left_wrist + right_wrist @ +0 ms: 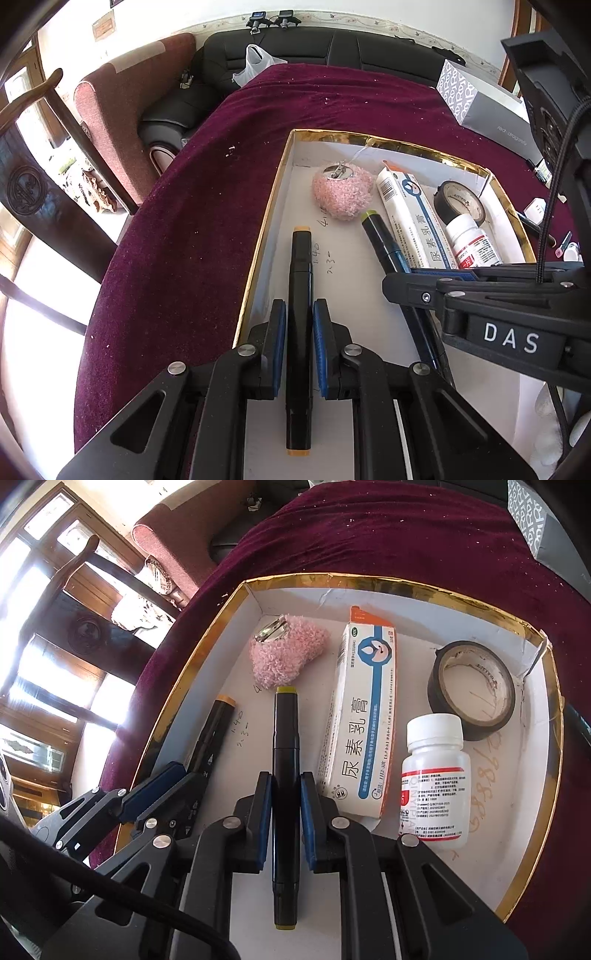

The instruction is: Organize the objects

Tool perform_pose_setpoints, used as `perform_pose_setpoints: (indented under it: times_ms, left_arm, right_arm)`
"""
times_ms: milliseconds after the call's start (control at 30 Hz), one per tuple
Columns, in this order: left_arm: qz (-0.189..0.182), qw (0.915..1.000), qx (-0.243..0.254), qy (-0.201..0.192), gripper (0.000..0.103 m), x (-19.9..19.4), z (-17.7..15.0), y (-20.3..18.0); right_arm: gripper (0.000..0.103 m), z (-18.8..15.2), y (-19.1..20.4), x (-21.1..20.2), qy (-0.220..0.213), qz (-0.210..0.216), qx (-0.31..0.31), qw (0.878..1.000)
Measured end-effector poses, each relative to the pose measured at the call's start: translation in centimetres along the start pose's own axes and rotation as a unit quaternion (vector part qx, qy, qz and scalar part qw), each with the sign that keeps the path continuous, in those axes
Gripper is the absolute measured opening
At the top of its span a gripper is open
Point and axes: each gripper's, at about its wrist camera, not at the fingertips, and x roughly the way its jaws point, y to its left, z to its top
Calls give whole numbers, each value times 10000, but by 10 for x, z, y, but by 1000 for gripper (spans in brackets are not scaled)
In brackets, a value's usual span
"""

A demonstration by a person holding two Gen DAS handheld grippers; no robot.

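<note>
Cloth (221,155), dark red velvet, covers the table on the left, and on it stands a shallow white tray (280,173) with a gold rim. Left gripper (299,321) is clenched on a black marker (300,295) with orange caps; that marker lies lengthwise along the tray's left wall, low over the tray floor (contact with the floor cannot be confirmed), and handwritten figures show on the floor just right of it. Pink fuzzy pouch (286,657) with a metal clasp lies near the tray's far left corner. Right gripper (285,801) is clenched on a second black marker (285,746), this one with yellow-green caps; its far cap reaches close to the pouch. The two markers lie roughly side by side, apart from one another, the orange one to the left. Ointment box (364,716), white with blue print, lies just right of the second marker, near its gripper's right finger; touching cannot be confirmed. White pill bottle (436,775), red band on its label, lies on its side further right, cap pointing toward the far wall. Black tape roll (471,690) lies flat beyond the bottle, near the tray's far right corner. Grey patterned carton (476,99) sits on the cloth outside the tray, at far right.
</note>
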Motion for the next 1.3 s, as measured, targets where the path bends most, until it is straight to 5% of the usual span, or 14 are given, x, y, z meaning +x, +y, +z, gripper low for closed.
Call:
perform_pose_setpoints:
  times_ms: [300,767,1300]
  left_arm:
    - [2,10000,-55,-76,16,-3,0,2]
    - [26,9997,-9,-260,41,-22,-5,-5]
    - [-89,9985,-235,-479,45,-59,-26,1]
  right_arm:
    - [14,0,3,1,-31,98,55,9999]
    - [30,-13,12,-13,-129,410,-6,9991]
    - [46,-39,13,-40,-377,597,122,9974]
